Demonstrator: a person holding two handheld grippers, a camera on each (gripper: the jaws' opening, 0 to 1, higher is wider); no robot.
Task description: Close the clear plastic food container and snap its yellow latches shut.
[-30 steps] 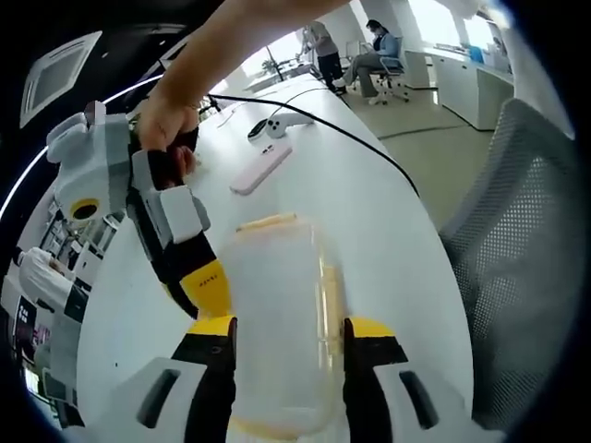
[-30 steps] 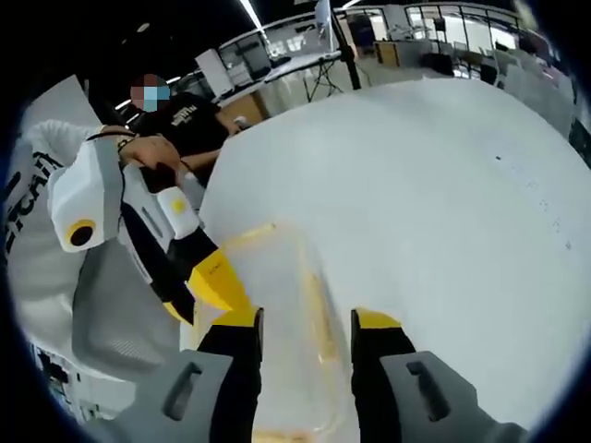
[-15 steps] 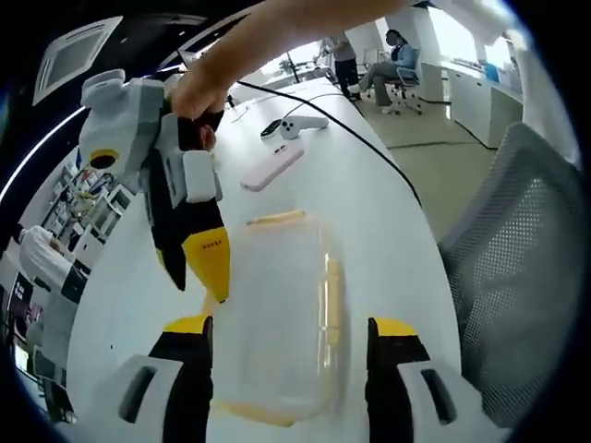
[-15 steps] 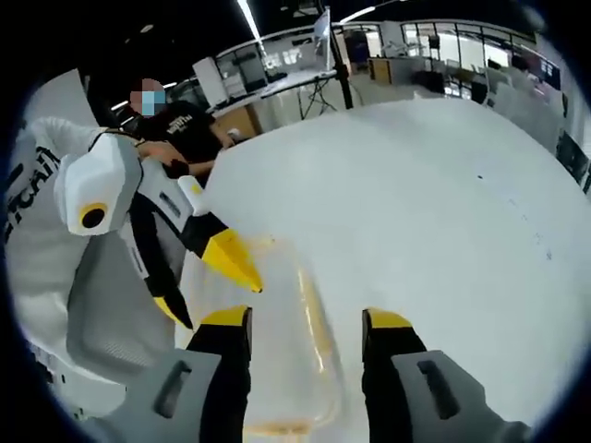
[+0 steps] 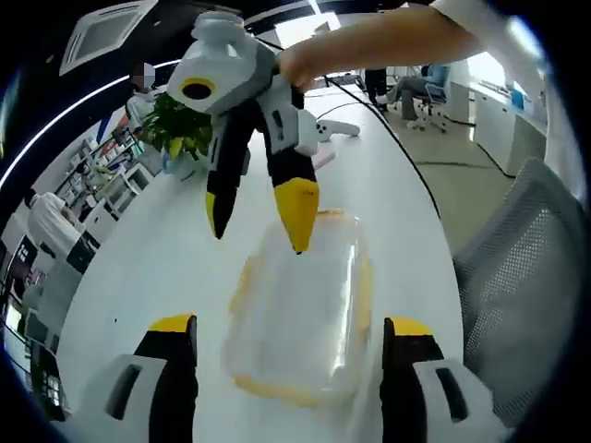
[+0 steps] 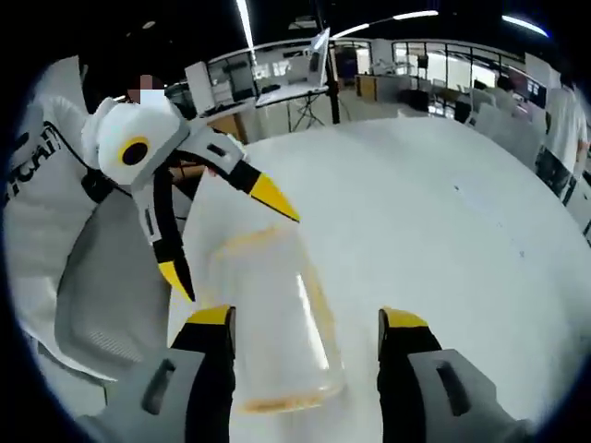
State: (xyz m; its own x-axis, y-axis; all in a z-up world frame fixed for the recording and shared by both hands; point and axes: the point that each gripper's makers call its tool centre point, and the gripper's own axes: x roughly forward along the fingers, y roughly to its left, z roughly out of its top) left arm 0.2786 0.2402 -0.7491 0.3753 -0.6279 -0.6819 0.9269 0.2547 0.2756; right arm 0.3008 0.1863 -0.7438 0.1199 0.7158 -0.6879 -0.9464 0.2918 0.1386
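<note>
1. Since a second ago I've drawn both grippers up and back off the clear plastic food container. The left gripper had its yellow-tipped jaws close against the sides; now they stand spread wide, released. The right gripper is likewise open, gripping nothing.
2. The container lies flat on the white table, apart from my left jaws and between them in the left gripper view. In the right gripper view it sits at about 6 o'clock, and the left gripper comes in at 10 o'clock.
3. The lid appears to be down already. I judge the latching step is in hand; whether every yellow latch is snapped I cannot tell.
4. Next move, I think: bring one jaw tip down onto an unlatched edge and press, steadying the opposite side.
5. The box is a rounded rectangle, frosty-clear, thin-walled, glossy; the yellow strips run along its rim. It should be light and prone to sliding on the smooth tabletop.
</note>
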